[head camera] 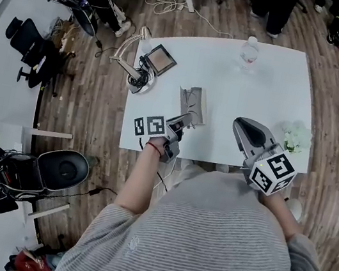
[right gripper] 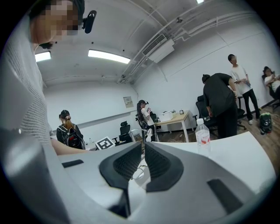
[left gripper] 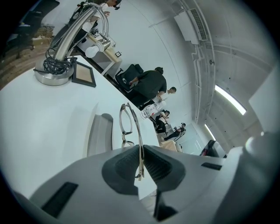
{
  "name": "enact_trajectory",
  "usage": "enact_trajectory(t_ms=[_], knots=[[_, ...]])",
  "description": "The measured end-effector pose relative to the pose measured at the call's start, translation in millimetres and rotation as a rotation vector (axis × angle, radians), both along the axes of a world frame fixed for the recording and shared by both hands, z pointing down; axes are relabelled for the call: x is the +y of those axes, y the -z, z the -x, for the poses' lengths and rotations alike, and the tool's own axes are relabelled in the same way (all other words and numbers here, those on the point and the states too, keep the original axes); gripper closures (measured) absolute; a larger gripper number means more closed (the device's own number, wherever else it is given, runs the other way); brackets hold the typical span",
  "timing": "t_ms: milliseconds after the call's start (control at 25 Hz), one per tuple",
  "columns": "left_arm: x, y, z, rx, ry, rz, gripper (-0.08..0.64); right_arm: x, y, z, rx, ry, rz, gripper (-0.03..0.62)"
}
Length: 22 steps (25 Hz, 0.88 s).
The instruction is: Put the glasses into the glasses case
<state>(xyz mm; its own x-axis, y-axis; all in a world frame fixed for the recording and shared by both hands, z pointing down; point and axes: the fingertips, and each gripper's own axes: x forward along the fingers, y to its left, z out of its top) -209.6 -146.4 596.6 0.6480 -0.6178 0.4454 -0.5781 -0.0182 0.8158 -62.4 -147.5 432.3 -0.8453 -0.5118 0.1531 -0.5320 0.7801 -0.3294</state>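
Thin metal-framed glasses (left gripper: 127, 123) stick up from my left gripper (left gripper: 141, 165), which is shut on one temple arm. Just past them, the grey glasses case (left gripper: 99, 134) lies open on the white table. In the head view the left gripper (head camera: 183, 122) sits at the near end of the case (head camera: 196, 102). My right gripper (head camera: 243, 125) hovers over the table to the right of the case. In its own view the right gripper (right gripper: 143, 158) has its pads close together with nothing between them.
A water bottle (head camera: 250, 52) stands at the table's far edge. A desk lamp (head camera: 131, 60) with coiled cable and a small framed panel (head camera: 161, 59) sit at the far left. A white bunch of flowers (head camera: 296, 138) lies at the right edge. People and office chairs surround the table (head camera: 256, 88).
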Motion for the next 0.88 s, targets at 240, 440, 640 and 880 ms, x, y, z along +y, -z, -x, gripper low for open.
enact_trajectory(t_ms=[240, 440, 640, 880], knots=[[-2, -13, 2, 0.005, 0.008, 0.022, 0.523, 1, -7, -3, 0.005, 0.002, 0.0, 0.575], [-5, -23, 5, 0.012, 0.008, 0.045, 0.523, 2, -9, -2, 0.006, 0.011, 0.001, 0.575], [-10, -31, 6, 0.008, 0.004, 0.068, 0.523, 3, -6, 2, 0.013, 0.027, 0.005, 0.575], [-14, -43, 13, 0.003, 0.003, 0.094, 0.523, 1, -10, 6, 0.01, 0.027, 0.01, 0.577]])
